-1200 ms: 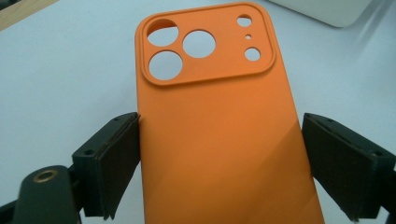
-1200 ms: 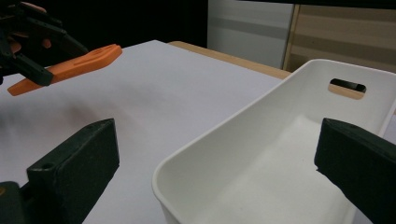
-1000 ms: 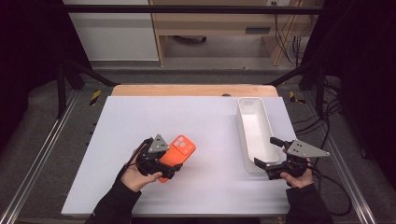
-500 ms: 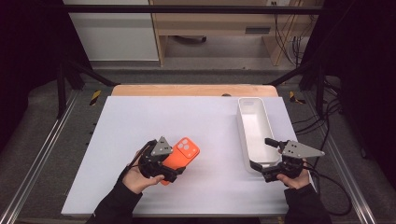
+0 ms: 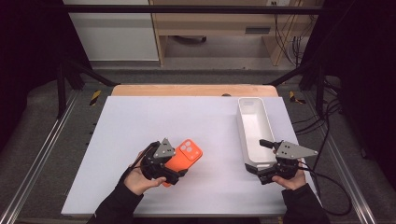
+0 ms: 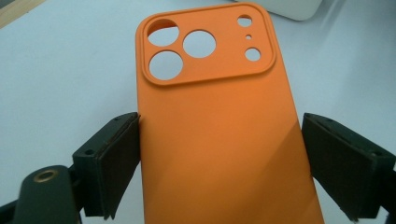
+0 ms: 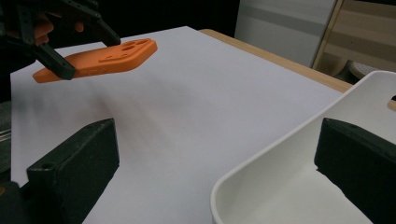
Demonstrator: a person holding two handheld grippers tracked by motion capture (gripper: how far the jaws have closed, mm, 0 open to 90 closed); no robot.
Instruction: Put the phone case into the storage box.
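On the left half of the white table (image 5: 140,116), the left gripper (image 5: 175,173) has its jaws clamped on the long edges of the orange phone case (image 6: 219,140) and carries it clear of the surface, a little nearer the middle than a second ago. The right gripper (image 5: 266,172) has slid slightly along the near end of the white bin (image 5: 254,126), its jaws apart with the bin's wall between them. The case looks headed for the bin; most of the carry remains.

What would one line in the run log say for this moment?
left claw: shut on orange phone case, lifted off table | right claw: open, at white bin near end | table
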